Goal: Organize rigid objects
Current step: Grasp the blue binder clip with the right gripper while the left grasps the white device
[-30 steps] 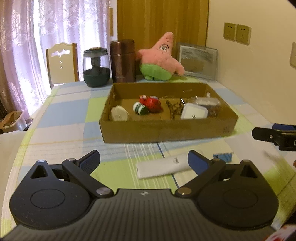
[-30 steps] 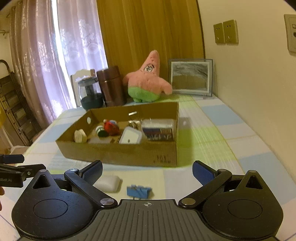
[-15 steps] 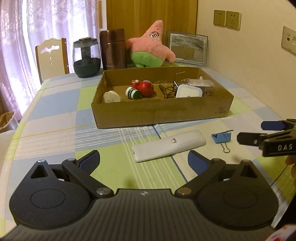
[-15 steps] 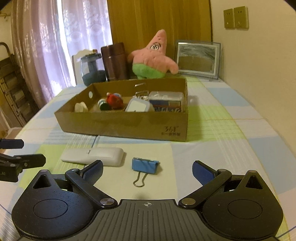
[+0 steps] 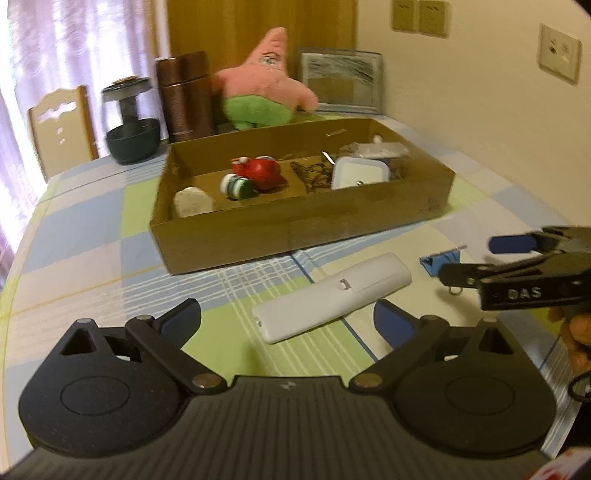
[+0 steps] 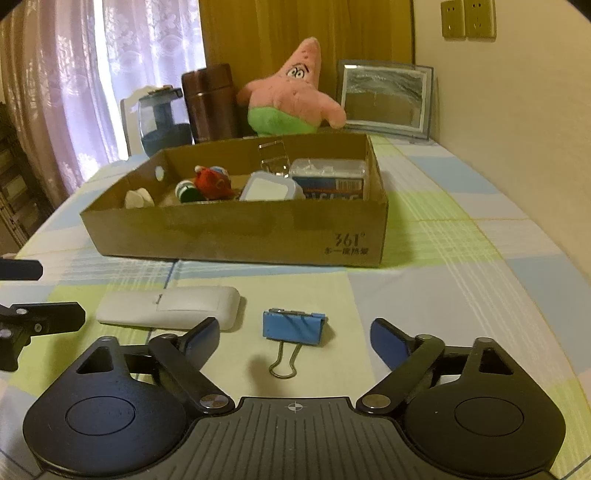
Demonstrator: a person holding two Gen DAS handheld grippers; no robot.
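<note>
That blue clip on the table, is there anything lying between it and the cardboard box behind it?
No. In the right wrist view, only bare checked tablecloth separates the blue clip from the cardboard box; the white remote lies off to the clip's left.

Setting: a home dining room. The tabletop [image 6: 461, 206] carries a pastel checked cloth. At 12 o'clock stand a pink star plush toy [image 6: 291, 96] and a framed picture [image 6: 384, 98] against the wall. At 10 o'clock: a wooden dining chair [image 5: 61, 125] and lace curtains [image 6: 147, 48]. Wall sockets [image 6: 467, 18] at 1 o'clock.
</note>
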